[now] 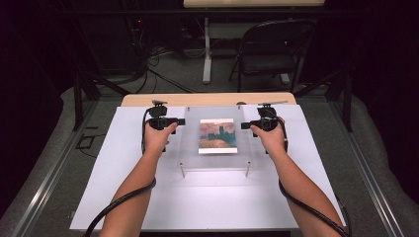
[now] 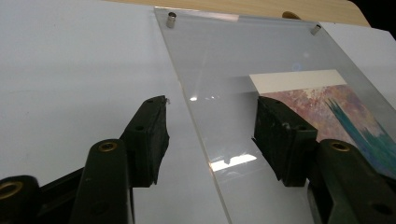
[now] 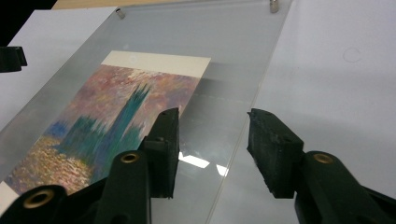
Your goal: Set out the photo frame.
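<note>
A clear acrylic plate [image 1: 190, 148] lies flat on the white board, with a colourful painting print [image 1: 217, 136] under its middle. Short metal studs [image 1: 182, 170] stand at its corners. My left gripper [image 1: 182, 121] hovers at the plate's left edge. In the left gripper view its jaws [image 2: 210, 105] stand open on either side of that edge of the plate [image 2: 233, 56], with nothing between the pads. My right gripper [image 1: 244, 125] is at the right edge. In the right gripper view it [image 3: 213, 114] also stands open across the plate's edge [image 3: 233, 42], beside the print [image 3: 121, 107].
The white board [image 1: 148, 197] covers most of a wooden table [image 1: 207, 98], with bare room left, right and in front of the plate. Behind the table stand a folding chair [image 1: 272, 49] and a white desk leg [image 1: 207, 54], amid floor cables.
</note>
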`<state>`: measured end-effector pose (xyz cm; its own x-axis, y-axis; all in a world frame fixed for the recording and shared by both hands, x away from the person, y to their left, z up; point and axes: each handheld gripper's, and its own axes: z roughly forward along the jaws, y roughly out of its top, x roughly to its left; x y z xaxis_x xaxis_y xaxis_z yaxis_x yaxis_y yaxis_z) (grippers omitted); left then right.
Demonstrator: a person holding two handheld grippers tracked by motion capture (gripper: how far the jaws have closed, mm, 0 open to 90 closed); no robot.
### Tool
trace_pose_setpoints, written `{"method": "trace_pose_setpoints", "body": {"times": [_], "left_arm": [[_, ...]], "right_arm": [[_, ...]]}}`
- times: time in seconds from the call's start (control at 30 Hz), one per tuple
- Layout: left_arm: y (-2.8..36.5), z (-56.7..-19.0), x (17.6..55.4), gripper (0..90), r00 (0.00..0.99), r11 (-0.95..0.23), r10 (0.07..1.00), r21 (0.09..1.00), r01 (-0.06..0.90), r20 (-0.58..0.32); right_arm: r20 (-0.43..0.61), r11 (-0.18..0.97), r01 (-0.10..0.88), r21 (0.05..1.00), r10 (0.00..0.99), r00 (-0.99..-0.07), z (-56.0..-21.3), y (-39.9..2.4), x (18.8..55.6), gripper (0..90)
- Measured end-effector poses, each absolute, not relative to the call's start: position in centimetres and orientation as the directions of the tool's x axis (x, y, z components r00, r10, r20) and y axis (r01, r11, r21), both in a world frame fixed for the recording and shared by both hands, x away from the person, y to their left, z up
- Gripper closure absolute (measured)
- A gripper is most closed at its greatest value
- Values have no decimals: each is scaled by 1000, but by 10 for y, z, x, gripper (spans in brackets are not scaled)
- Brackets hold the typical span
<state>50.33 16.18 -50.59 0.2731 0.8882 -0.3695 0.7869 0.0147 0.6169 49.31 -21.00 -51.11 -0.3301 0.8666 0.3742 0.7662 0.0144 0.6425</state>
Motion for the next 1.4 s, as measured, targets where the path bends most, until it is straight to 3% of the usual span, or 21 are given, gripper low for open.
{"method": "trace_pose_setpoints", "body": {"times": [0.53, 1.4], "left_arm": [[151, -514, 514, 455, 232, 31, 903, 592, 805, -362], [134, -530, 526, 444, 242, 3, 895, 548, 836, -374]], "right_arm": [[342, 25, 769, 638, 886, -312, -507, -201, 507, 527], [448, -70, 818, 571, 861, -239, -521, -203, 522, 511]]}}
